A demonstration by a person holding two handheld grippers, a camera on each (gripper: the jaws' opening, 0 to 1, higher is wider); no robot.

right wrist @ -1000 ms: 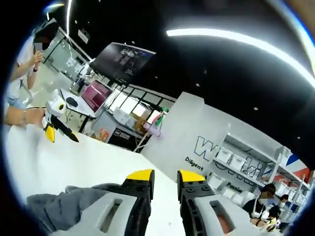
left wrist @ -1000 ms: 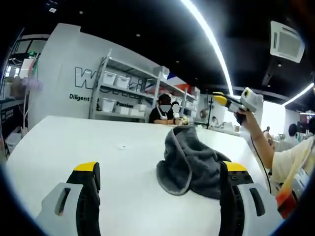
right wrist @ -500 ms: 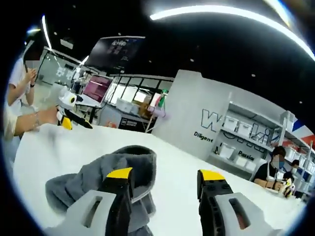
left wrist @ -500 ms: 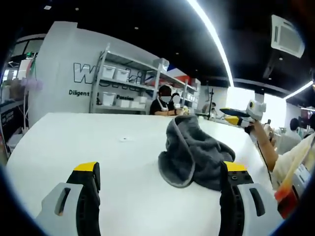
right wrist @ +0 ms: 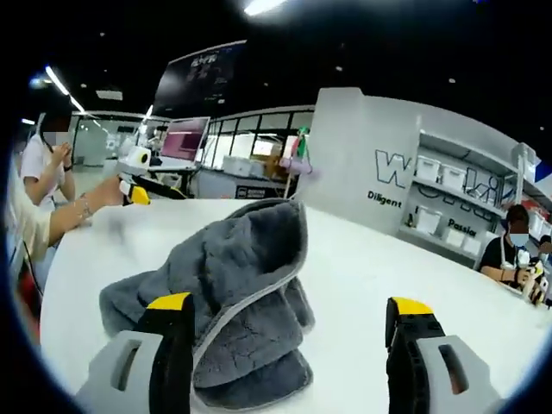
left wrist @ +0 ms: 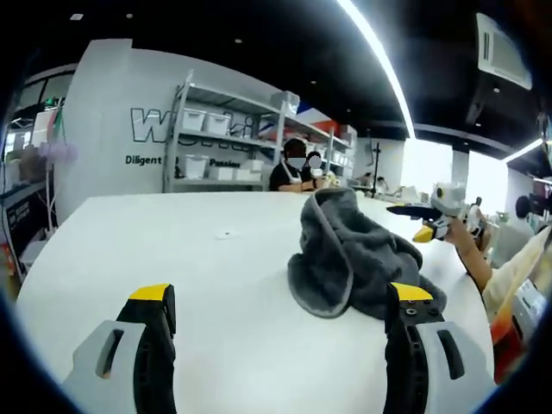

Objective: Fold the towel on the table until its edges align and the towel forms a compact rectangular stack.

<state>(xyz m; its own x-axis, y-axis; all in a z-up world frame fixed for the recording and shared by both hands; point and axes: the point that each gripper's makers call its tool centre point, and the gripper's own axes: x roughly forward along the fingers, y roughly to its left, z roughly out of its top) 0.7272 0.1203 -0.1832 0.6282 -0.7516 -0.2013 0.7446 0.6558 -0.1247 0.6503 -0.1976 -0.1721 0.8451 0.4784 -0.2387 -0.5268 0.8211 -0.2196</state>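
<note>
Hovering low over a white table point(left wrist: 129, 259), the left gripper point(left wrist: 276, 302) and right gripper point(right wrist: 289, 319) both hold their jaws wide apart, gripping nothing. Just beyond them a grey towel point(right wrist: 233, 285) lies crumpled in a heap; it looks soft, light and floppy, best pinched along its pale hemmed edge. Farther off stand shelves point(left wrist: 224, 155) with white bins and seated people.
</note>
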